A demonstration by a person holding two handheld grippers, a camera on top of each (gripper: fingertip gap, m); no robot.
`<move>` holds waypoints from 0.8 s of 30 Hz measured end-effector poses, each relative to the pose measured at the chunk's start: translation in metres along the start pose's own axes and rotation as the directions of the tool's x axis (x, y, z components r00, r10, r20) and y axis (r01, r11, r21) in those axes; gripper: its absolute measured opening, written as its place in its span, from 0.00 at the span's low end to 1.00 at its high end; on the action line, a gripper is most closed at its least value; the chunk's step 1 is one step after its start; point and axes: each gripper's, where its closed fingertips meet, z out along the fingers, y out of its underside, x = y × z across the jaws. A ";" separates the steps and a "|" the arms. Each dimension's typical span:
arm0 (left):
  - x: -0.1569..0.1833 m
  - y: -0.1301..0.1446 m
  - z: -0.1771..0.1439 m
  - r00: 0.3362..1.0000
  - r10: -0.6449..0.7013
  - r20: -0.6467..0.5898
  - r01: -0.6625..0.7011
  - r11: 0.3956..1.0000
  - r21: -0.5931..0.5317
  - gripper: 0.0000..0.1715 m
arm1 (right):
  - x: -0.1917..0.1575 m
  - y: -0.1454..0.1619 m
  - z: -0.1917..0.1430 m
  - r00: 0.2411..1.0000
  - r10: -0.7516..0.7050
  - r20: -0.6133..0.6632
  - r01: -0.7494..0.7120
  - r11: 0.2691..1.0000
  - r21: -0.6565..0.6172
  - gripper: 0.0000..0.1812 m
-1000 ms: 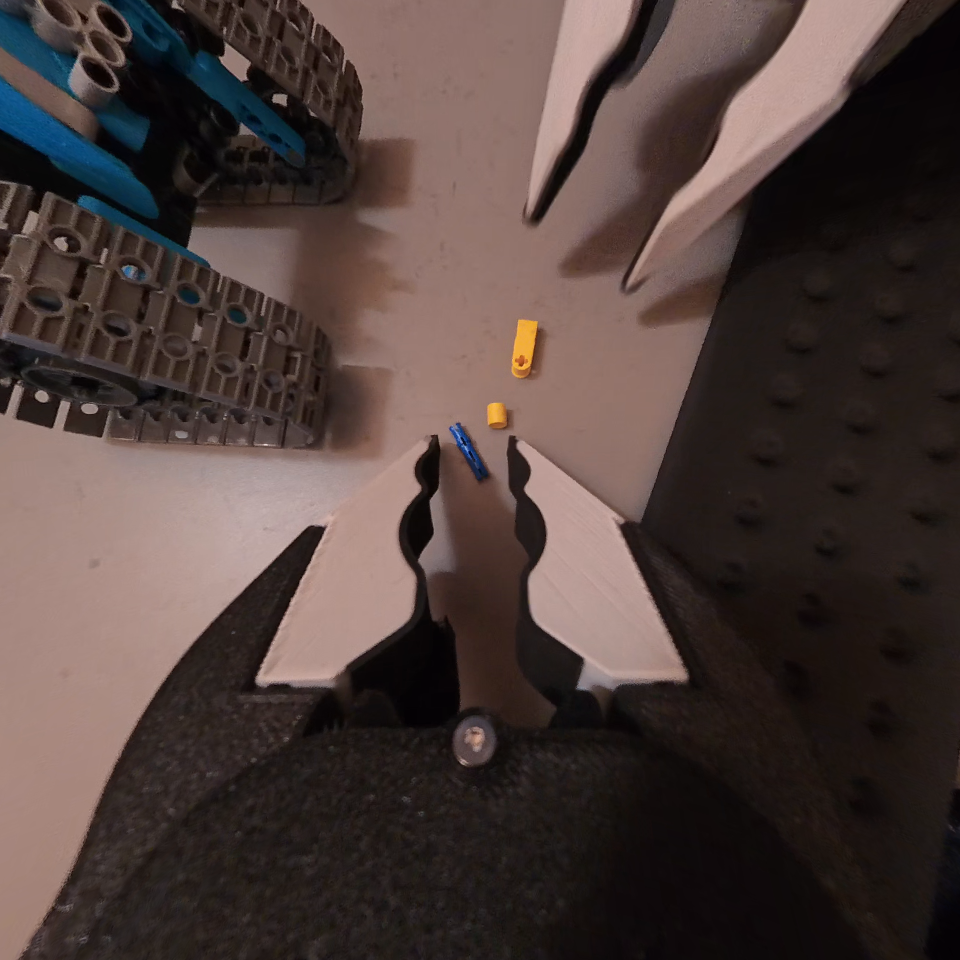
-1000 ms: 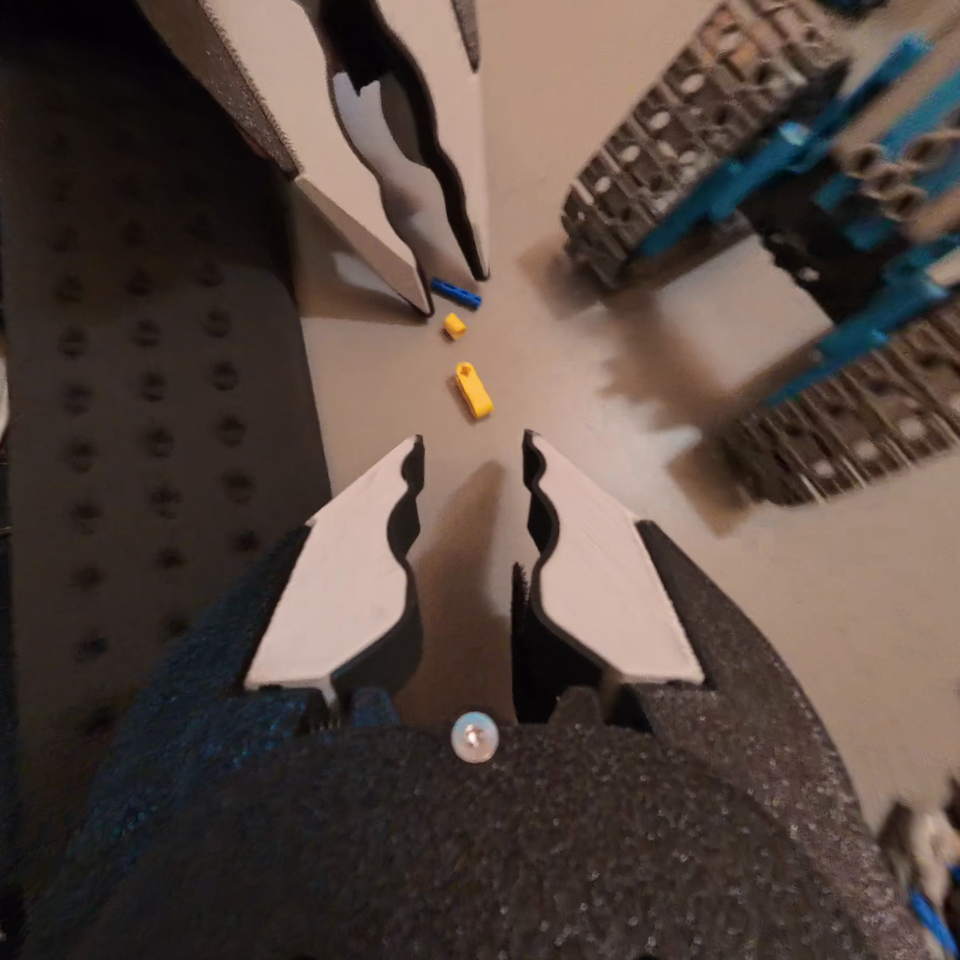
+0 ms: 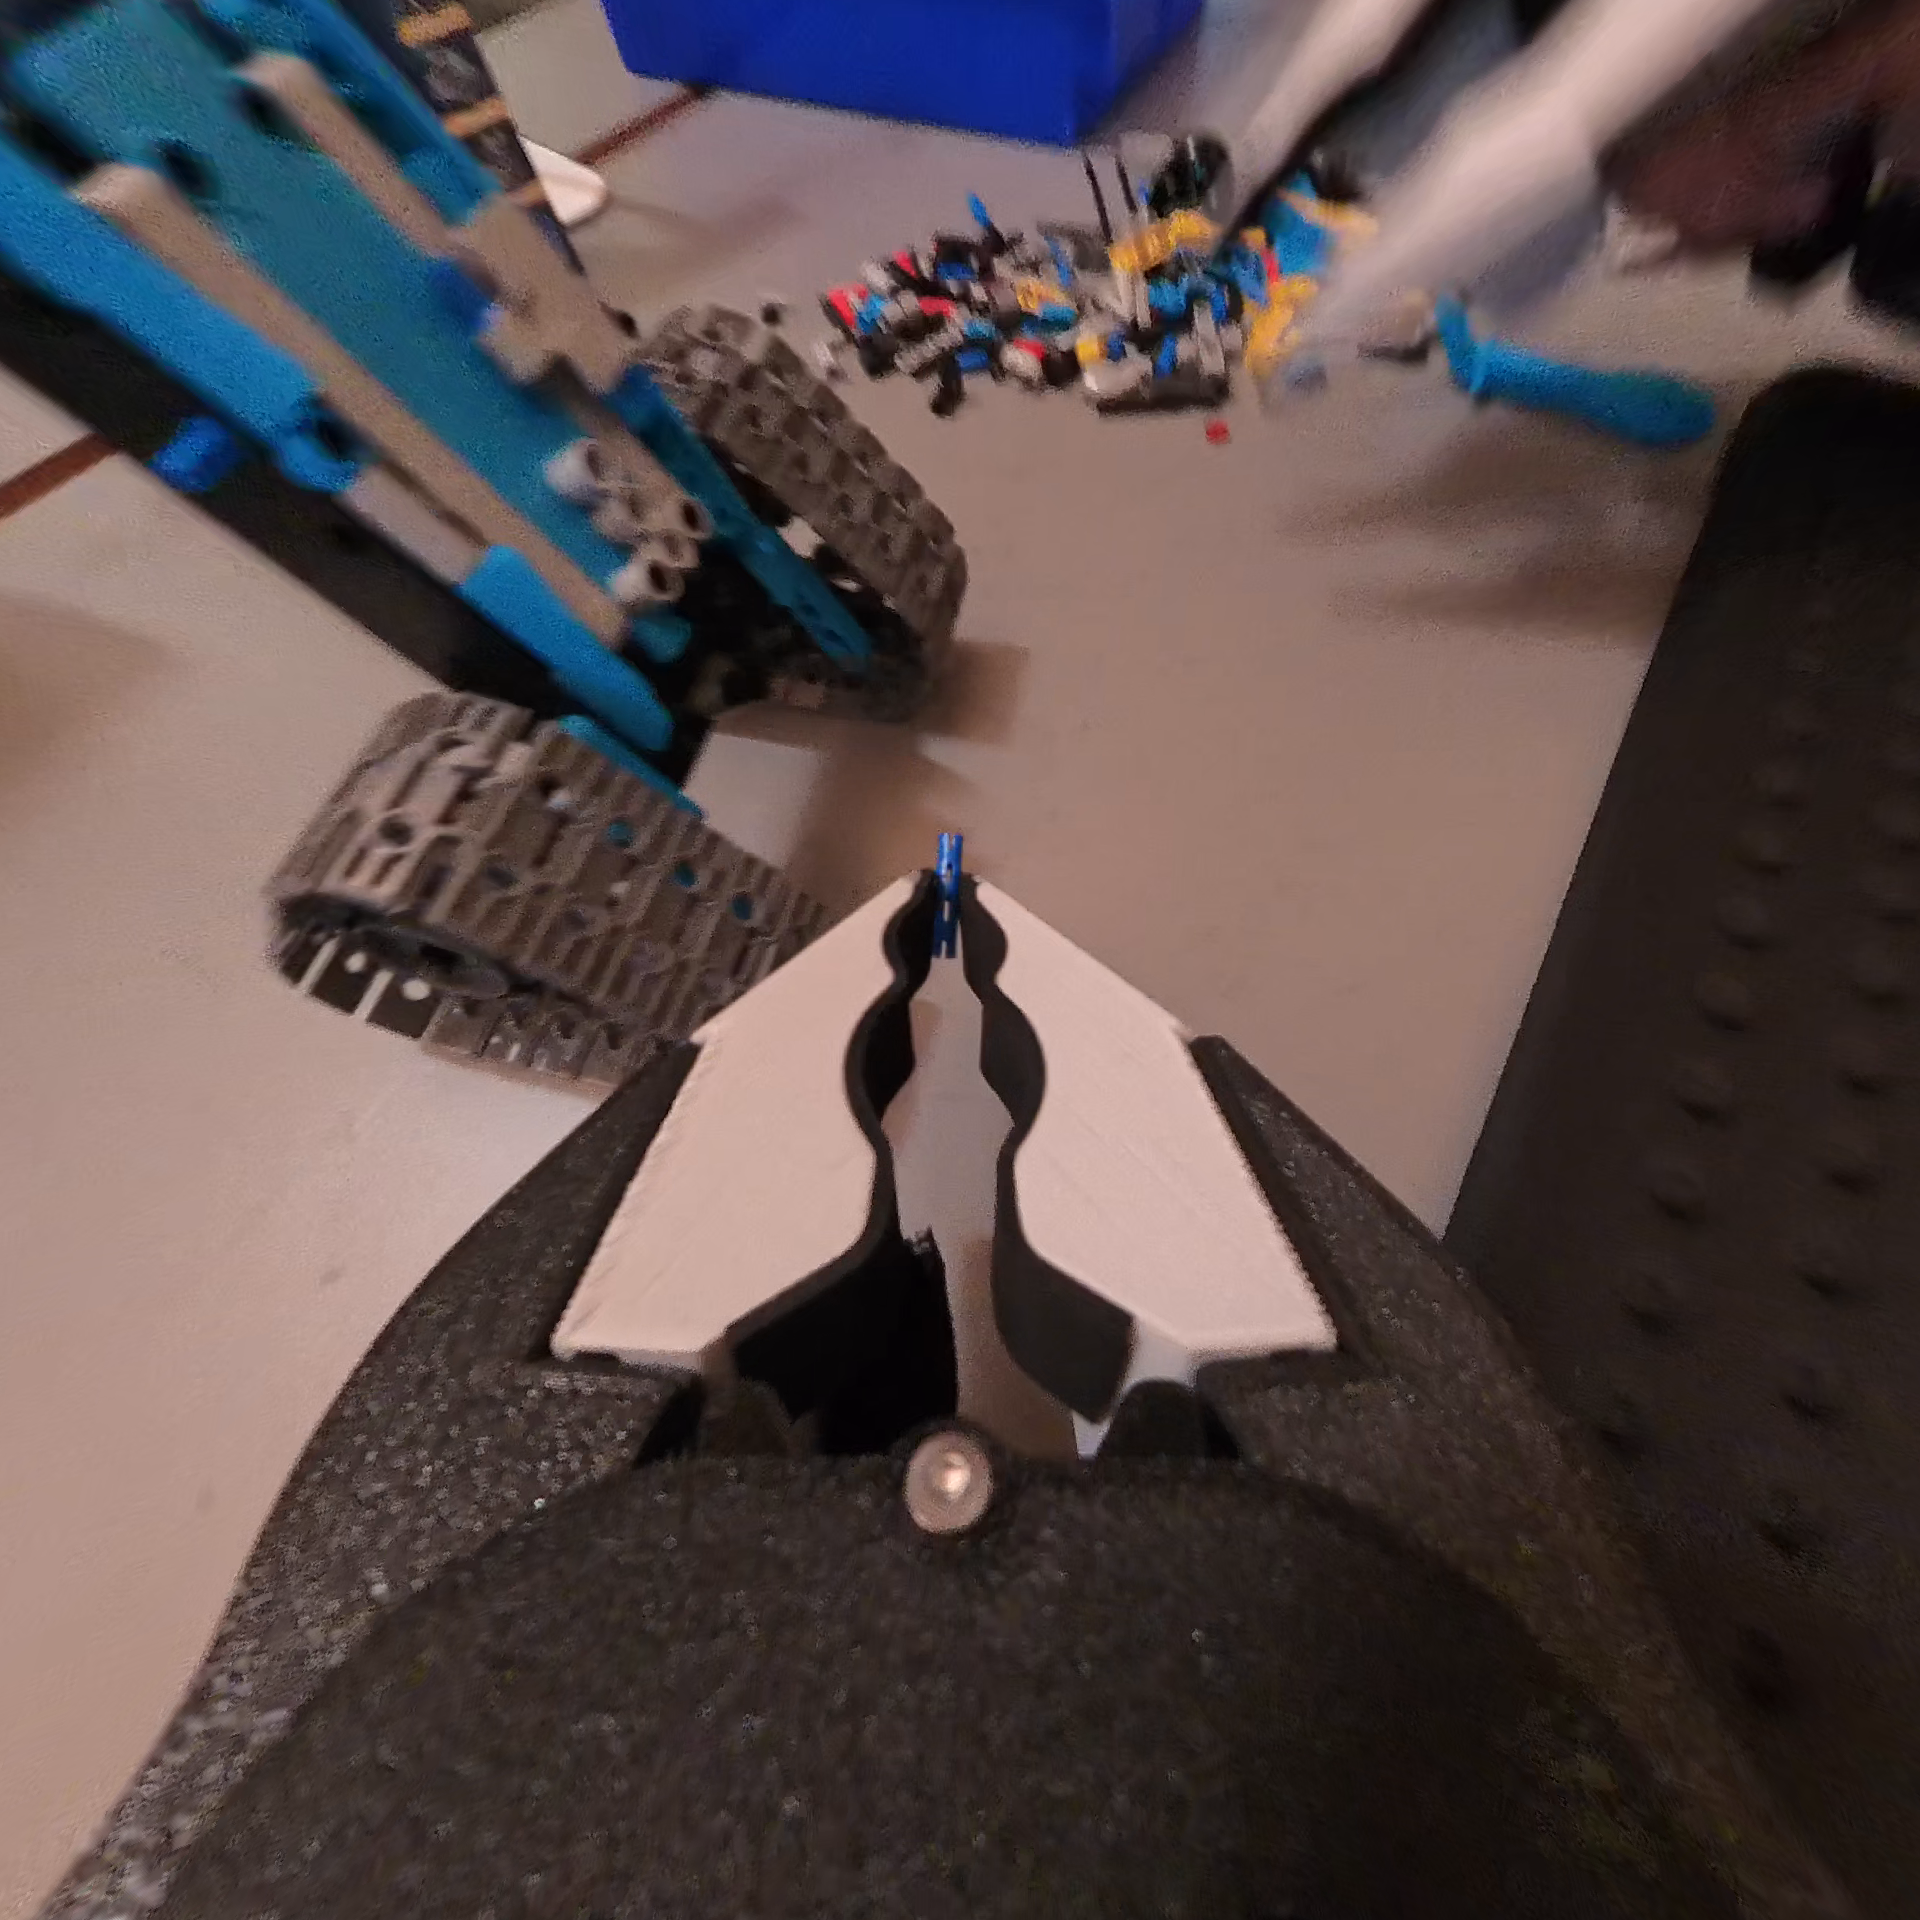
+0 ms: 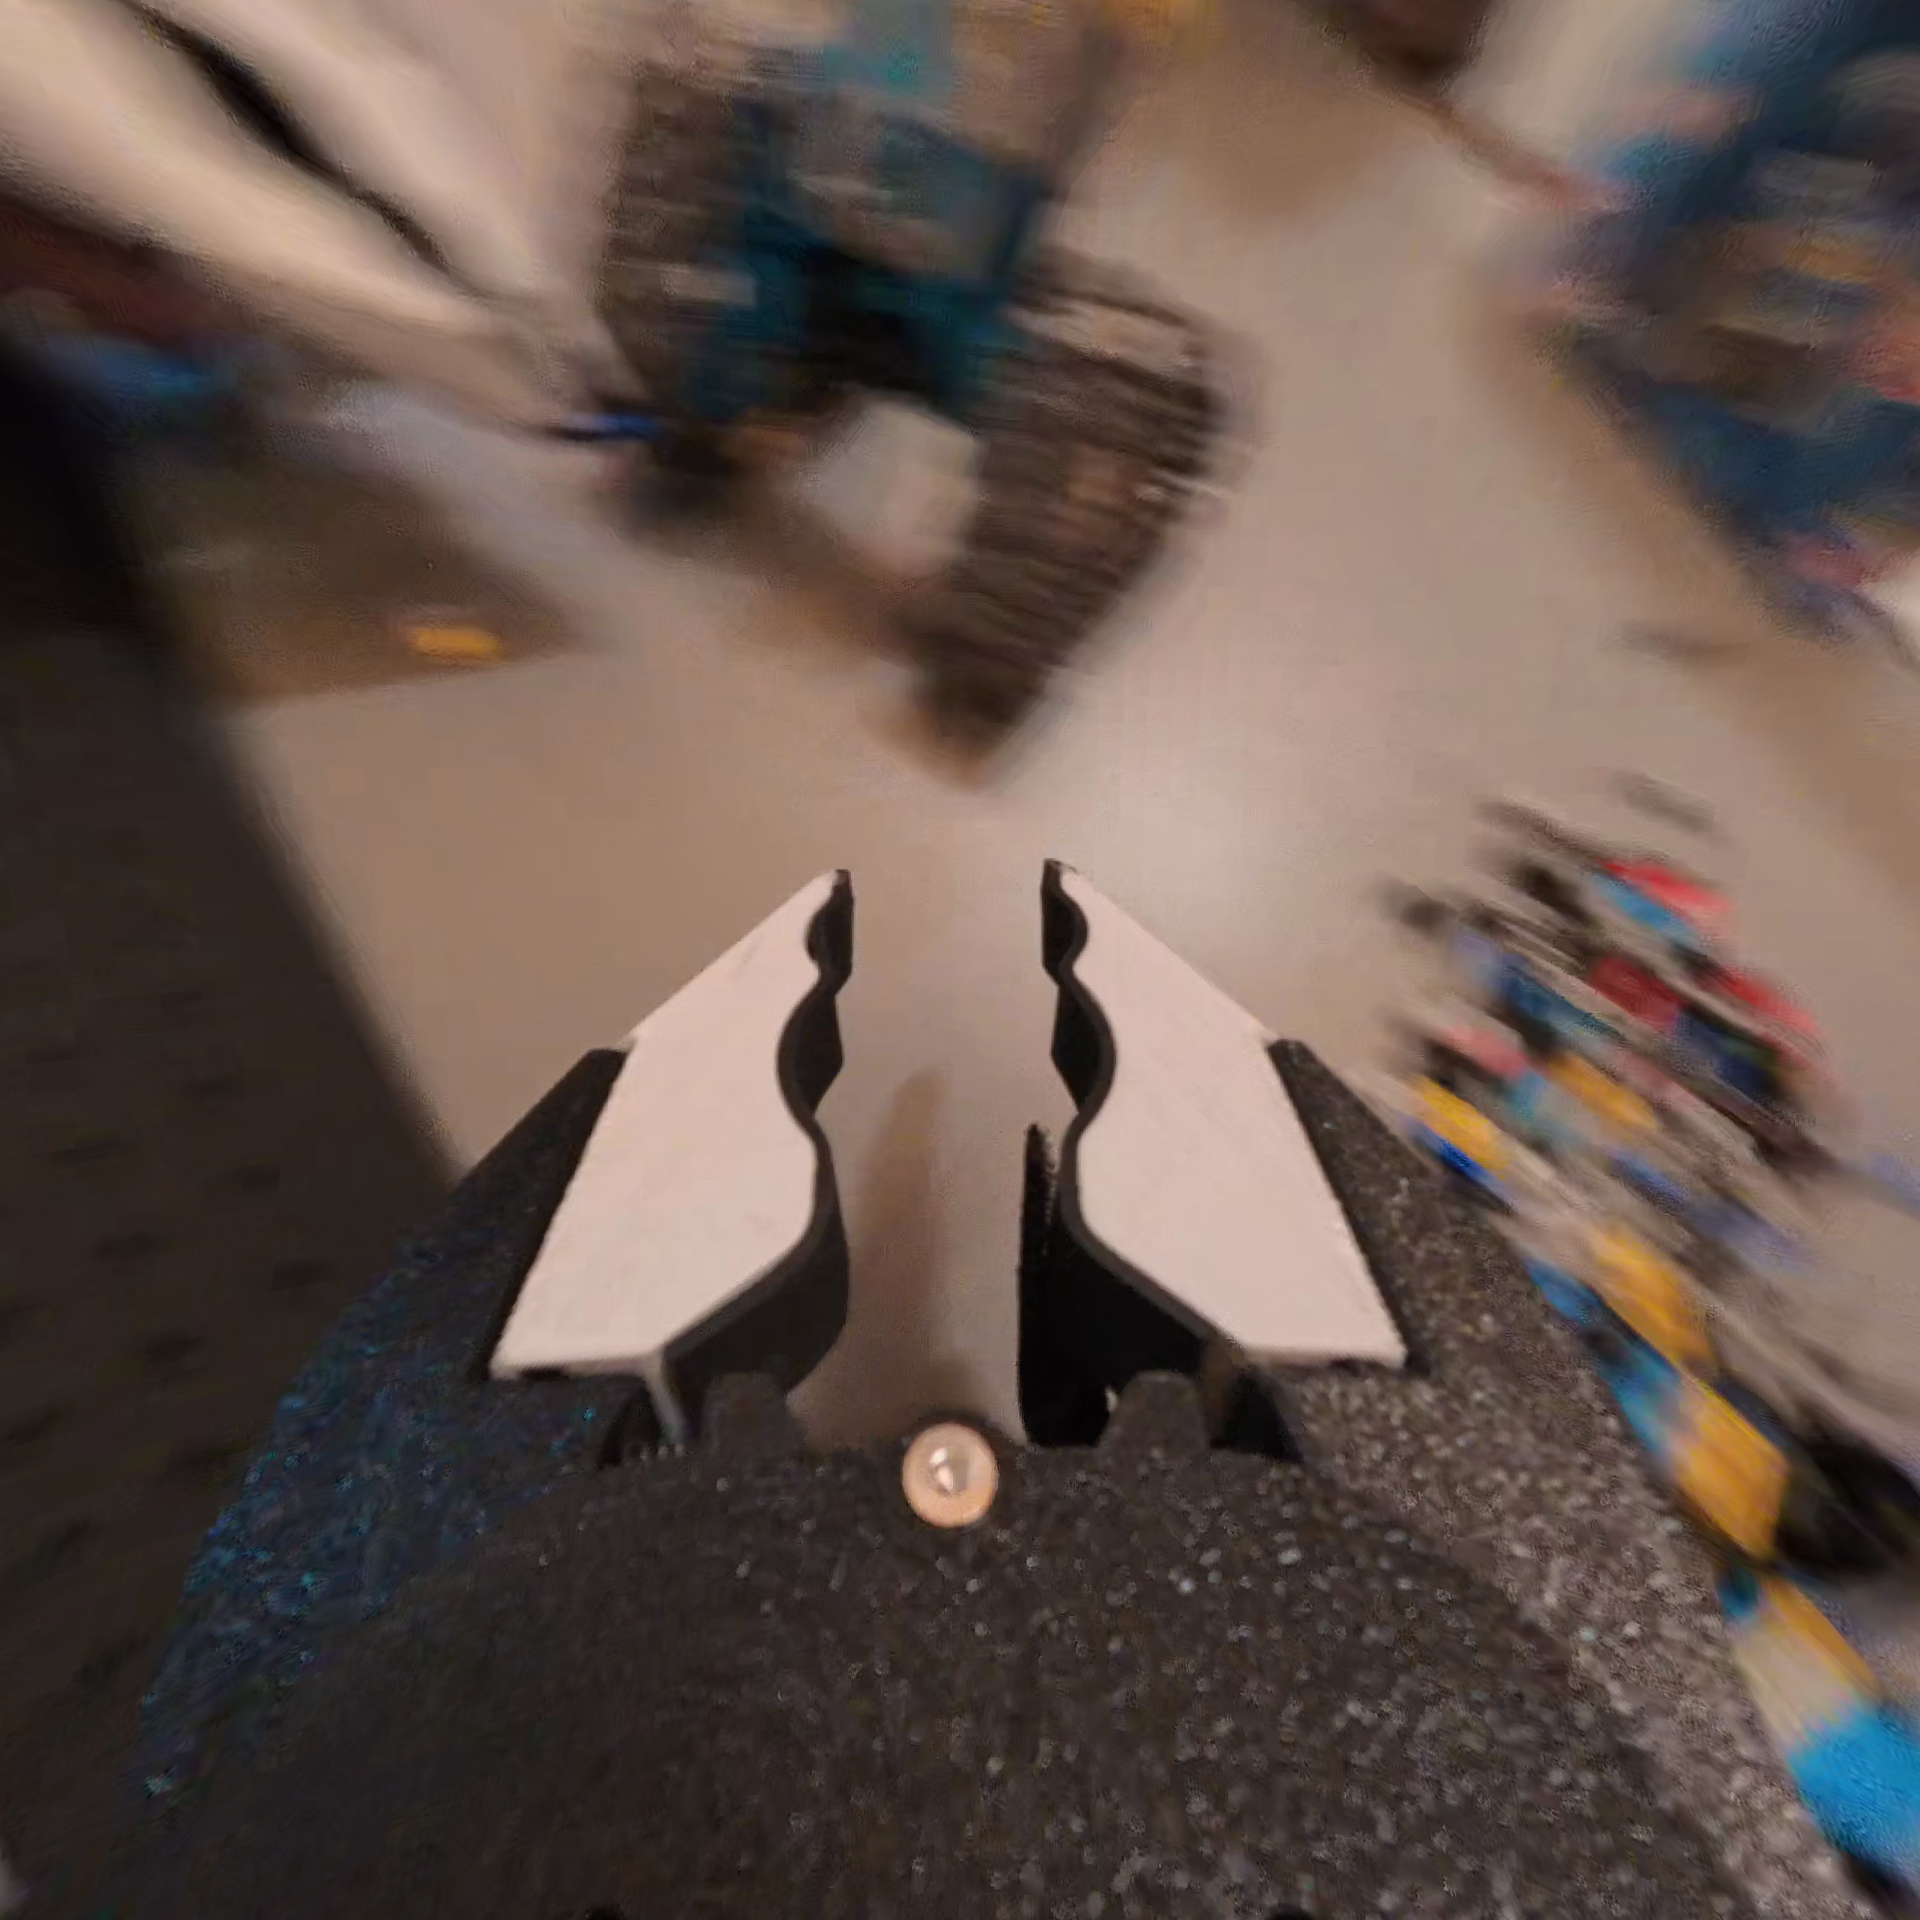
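Left wrist view first: left hand-held gripper (image 3: 948, 883) has its jaws pinched together on a tiny blue pin (image 3: 947, 894), which stands nearly upright at the very fingertips with its top poking out above them, lifted clear of the beige table (image 3: 1195, 831). Just beyond and to the left sits a tracked model (image 3: 582, 644) with a turquoise frame and grey tread loops, near the tips but not touching. Farther back there's a pile of loose parts (image 3: 1101, 301), a turquoise beam (image 3: 1569, 384) lying next to it, a blue box (image 3: 904, 42) at the top edge, and a dark studded mat (image 3: 1745, 987) running down the right side. The other gripper shows as a pale smear up in the top right corner. Right wrist view is super blurry, but the right hand-held gripper (image 4: 948, 883) clearly has its jaws apart with nothing between them, hovering over bare table (image 4: 644, 810). I can make out the tracked model (image 4: 935, 416) ahead, a yellow smear (image 4: 452, 642) off to the left that's too blurred to name, and the loose parts (image 4: 1621, 1122) on the right. My guess on risk: that pin is held by only a sliver at the tips, so any twist or bump against the treads could pop it out, and it's tiny enough to vanish into the pile.
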 end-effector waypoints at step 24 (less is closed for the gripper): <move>0.009 -0.005 -0.019 0.987 -0.091 -0.130 0.103 0.991 0.084 0.02 | -0.094 -0.032 0.086 0.949 -0.187 0.254 0.189 0.982 0.016 0.03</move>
